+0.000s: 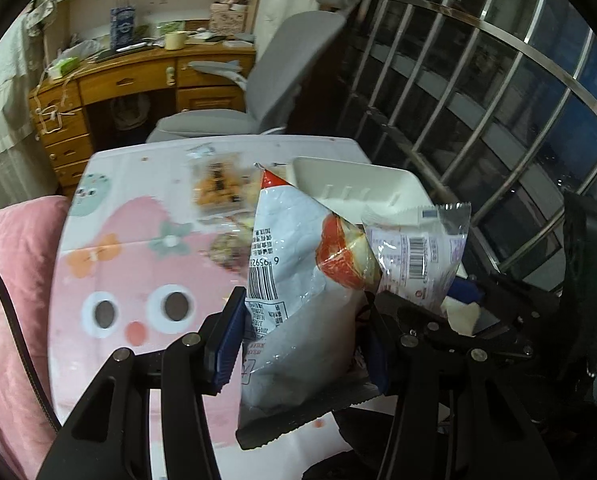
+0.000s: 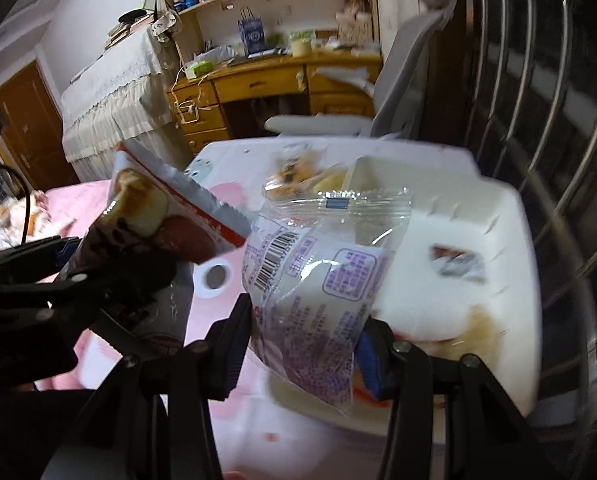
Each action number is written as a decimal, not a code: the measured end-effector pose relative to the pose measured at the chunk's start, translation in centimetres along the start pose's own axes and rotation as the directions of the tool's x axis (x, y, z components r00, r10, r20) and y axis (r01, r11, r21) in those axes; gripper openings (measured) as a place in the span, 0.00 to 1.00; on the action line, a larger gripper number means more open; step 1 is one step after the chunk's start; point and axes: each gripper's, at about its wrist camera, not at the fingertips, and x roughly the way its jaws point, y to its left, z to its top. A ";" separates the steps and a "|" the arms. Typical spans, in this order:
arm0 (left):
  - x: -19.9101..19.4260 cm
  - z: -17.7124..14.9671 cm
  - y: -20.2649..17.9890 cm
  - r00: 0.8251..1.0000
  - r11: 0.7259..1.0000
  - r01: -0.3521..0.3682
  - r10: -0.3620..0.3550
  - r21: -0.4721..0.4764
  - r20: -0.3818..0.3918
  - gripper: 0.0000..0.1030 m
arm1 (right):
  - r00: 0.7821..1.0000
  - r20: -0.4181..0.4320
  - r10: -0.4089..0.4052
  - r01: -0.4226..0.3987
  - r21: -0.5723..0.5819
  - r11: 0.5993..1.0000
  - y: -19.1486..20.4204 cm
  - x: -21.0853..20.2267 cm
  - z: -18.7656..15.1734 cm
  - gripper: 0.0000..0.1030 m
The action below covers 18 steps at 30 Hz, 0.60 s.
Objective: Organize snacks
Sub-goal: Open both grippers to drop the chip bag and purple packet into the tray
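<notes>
Left gripper (image 1: 304, 344): fingers part-way apart and pinching the white snack bag (image 1: 294, 280) from both sides, blue pads pressed into its crinkled film.
White snack bag: glossy foil, red-orange picture of food, barcode and small print, serrated sealed edge; it's up in the air above the surface (image 1: 138, 248), its lower end cut off behind the black finger frames.
Right gripper (image 2: 304, 340): fingers half spread and clamped on the clear snack packet (image 2: 318, 276), one blue pad on each side.
Clear snack packet: see-through plastic with purple print, a barcode and a crimped top seal; contents hard to make out; held over the near edge of the white tray (image 2: 510, 240).
White tray: smooth moulded plastic, rounded corners, small slots in the wall; sits on the surface at the far right corner, with a small dark-wrapped piece (image 2: 456, 264) inside, blurred.
Surface: covered with a pink cartoon-face cloth with big eyes and flowers; more snack packs (image 1: 218, 190) lie on it beyond the bag, smeared by motion.
Hard to see: right-wrist view is blurred throughout.
Around: pink quilted cushion (image 1: 10, 280) at left, grey chair (image 1: 258, 92) and wooden desk (image 1: 138, 76) behind, metal window bars (image 1: 478, 100) at right.
</notes>
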 end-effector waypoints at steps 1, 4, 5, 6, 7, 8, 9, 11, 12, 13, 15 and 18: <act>0.4 0.0 -1.0 1.000 1.000 0.011 -0.011 0.003 0.002 0.49 | 1.000 0.008 -0.011 0.011 -0.014 1.000 -0.4 -0.3 -0.1 0.47; 1.2 0.0 -3.1 1.000 1.000 0.025 -0.025 0.009 0.007 0.49 | 0.999 0.005 -0.036 0.036 -0.037 0.999 -2.7 -1.3 -0.6 0.47; 1.5 0.1 -3.8 0.999 0.999 0.031 -0.032 0.010 0.009 0.49 | 0.999 0.004 -0.038 0.039 -0.035 0.999 -3.4 -1.5 -0.8 0.47; 1.8 0.2 -4.5 0.999 0.999 0.040 -0.040 0.009 0.011 0.49 | 0.999 0.004 -0.044 0.044 -0.034 0.998 -4.2 -1.8 -0.9 0.47; 2.3 0.3 -5.4 0.999 0.999 0.051 -0.051 0.010 0.013 0.50 | 0.999 0.003 -0.051 0.051 -0.034 0.998 -4.9 -2.1 -1.1 0.47; 2.6 0.3 -6.0 0.998 0.998 0.060 -0.061 0.012 0.014 0.50 | 0.998 0.003 -0.059 0.059 -0.034 0.998 -5.6 -2.3 -1.2 0.48; 2.9 0.4 -6.5 0.998 0.998 0.068 -0.069 0.014 0.015 0.50 | 0.998 0.002 -0.068 0.068 -0.033 0.997 -6.6 -2.6 -1.3 0.48; 3.5 0.5 -7.8 0.997 0.996 0.081 -0.081 0.022 0.018 0.51 | 0.997 0.002 -0.076 0.076 -0.028 0.997 -7.7 -3.1 -1.6 0.48; 3.8 0.6 -8.4 0.996 0.996 0.088 -0.088 0.024 0.019 0.54 | 0.997 0.003 -0.079 0.079 -0.022 0.997 -8.6 -3.4 -1.6 0.48; 4.0 0.6 -8.7 0.995 0.995 0.094 -0.094 0.023 0.017 0.64 | 0.997 0.006 -0.079 0.079 -0.016 0.997 -9.1 -3.6 -1.9 0.48; 4.6 0.8 -9.3 0.995 0.995 0.096 -0.096 0.014 0.015 0.75 | 0.997 0.004 -0.071 0.071 -0.002 0.997 -10.1 -3.8 -2.0 0.55; 4.9 0.9 -9.7 0.996 0.996 0.086 -0.086 -0.003 0.017 0.80 | 0.993 -0.037 -0.110 0.110 0.017 0.994 -11.3 -3.2 -2.4 0.71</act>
